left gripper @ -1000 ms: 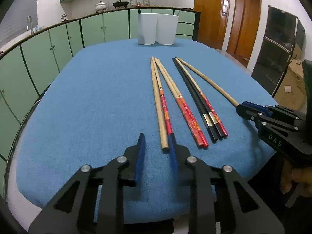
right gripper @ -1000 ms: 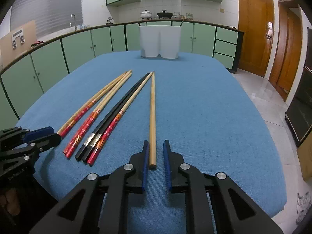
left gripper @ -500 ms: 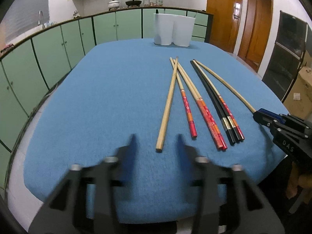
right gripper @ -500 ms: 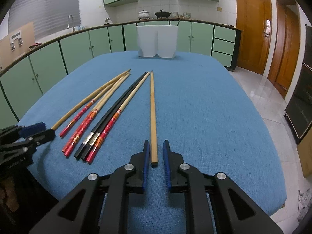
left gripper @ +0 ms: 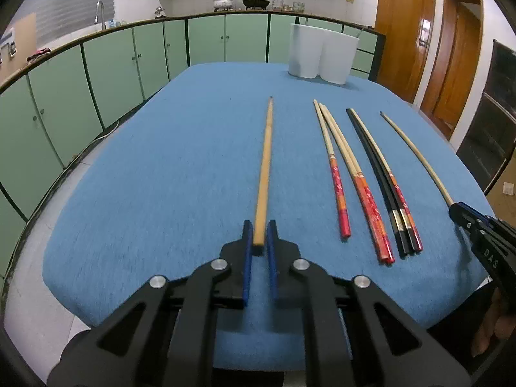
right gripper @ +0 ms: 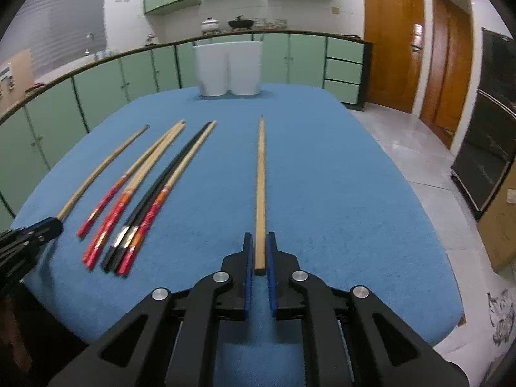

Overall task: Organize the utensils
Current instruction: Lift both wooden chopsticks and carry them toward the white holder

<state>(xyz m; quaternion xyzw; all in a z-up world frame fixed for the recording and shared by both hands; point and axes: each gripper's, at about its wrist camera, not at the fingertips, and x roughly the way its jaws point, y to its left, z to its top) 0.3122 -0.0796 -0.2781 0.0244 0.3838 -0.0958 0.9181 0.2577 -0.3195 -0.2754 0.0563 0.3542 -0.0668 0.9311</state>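
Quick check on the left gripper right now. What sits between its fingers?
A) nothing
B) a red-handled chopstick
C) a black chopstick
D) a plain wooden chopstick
D: the left gripper has its blue fingers on either side of the near end of a plain wooden chopstick, apart from the red and black ones.

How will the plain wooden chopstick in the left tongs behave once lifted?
The chopstick looks straight and stiff, so probably no sag. Thin wood: likely light. The left tongs grip only its end, so it may pivot or droop.
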